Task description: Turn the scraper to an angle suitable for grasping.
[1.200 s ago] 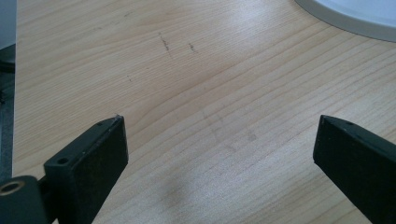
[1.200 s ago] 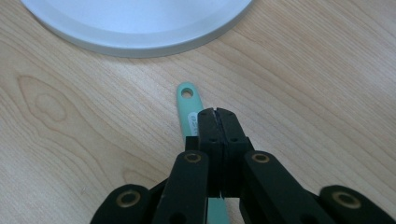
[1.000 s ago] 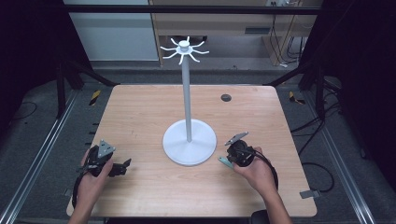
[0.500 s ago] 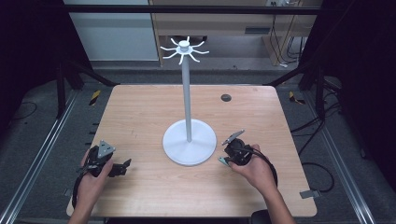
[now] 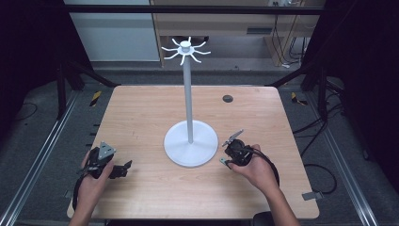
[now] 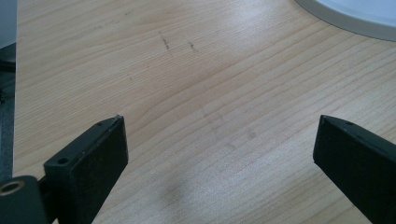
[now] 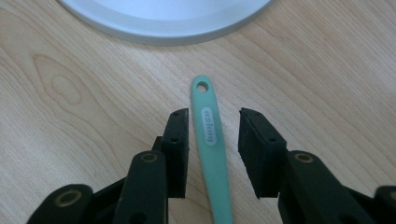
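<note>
The right gripper (image 7: pixel 212 130) has just been opening; its view shows a green handle (image 7: pixel 211 154) lying loose between the jaws, near the stand's base (image 7: pixel 163 21). The left gripper (image 6: pixel 219 144) gapes wide over bare table (image 6: pixel 210 70).

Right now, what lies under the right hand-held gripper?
A mint-green handle with a hanging hole lies on the wooden table between the open right hand-held gripper jaws. The gripper covers its lower end.

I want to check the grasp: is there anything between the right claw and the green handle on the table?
Nothing visible does. The green handle lies on the table between the jaws of the right claw, which have just been opening; gaps show on both sides.
</note>
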`<move>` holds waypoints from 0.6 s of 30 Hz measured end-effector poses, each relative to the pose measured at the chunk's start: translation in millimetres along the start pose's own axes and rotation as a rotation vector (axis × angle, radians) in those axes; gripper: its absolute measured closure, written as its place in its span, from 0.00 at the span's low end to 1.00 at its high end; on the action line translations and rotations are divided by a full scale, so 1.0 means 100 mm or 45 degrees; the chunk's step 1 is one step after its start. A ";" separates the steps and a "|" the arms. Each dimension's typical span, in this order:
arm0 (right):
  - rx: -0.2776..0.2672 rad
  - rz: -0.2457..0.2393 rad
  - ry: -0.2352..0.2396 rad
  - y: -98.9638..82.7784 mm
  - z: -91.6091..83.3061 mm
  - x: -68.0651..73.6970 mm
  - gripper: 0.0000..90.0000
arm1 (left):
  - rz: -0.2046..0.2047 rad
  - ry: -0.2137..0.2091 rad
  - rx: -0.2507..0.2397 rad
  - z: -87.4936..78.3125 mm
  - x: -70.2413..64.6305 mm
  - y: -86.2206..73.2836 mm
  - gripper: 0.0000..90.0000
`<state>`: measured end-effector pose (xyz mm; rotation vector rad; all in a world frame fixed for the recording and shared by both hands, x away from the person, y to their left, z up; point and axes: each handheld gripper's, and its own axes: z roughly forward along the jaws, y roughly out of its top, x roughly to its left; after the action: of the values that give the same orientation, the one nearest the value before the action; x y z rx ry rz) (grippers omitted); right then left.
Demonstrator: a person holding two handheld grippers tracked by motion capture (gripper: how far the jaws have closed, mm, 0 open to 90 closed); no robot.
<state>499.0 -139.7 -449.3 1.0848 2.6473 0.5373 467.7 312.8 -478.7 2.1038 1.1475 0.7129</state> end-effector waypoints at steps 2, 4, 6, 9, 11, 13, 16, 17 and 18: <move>0.005 -0.007 0.004 0.00 0.01 0.00 0.70 | -0.002 0.000 -0.003 0.00 0.00 0.00 0.03; 0.012 -0.014 0.008 0.01 0.03 0.00 0.69 | -0.001 0.000 -0.002 0.00 0.00 0.00 0.03; 0.021 -0.013 0.010 0.01 0.04 0.00 0.69 | 0.000 0.001 0.002 0.00 0.00 0.00 0.03; 0.033 -0.001 0.015 0.01 0.05 -0.01 0.69 | -0.003 0.001 -0.004 -0.01 0.00 0.00 0.03; 0.037 -0.011 0.021 0.01 0.06 -0.01 0.69 | -0.003 0.001 0.001 0.00 0.00 0.00 0.03; 0.046 -0.010 0.021 0.02 0.07 -0.01 0.69 | -0.005 0.001 -0.003 -0.01 0.00 0.00 0.03; 0.052 -0.012 0.026 0.02 0.08 -0.01 0.68 | -0.004 0.001 -0.002 -0.01 0.00 0.00 0.03; 0.054 -0.017 0.026 0.03 0.08 -0.01 0.68 | -0.003 -0.001 -0.003 -0.01 0.00 0.00 0.03; 0.054 -0.017 0.026 0.03 0.08 -0.01 0.68 | -0.003 -0.002 -0.003 -0.01 0.00 0.00 0.03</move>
<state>504.3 -136.6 -455.0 1.0784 2.6931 0.4943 467.1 313.2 -478.3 2.1007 1.1476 0.7111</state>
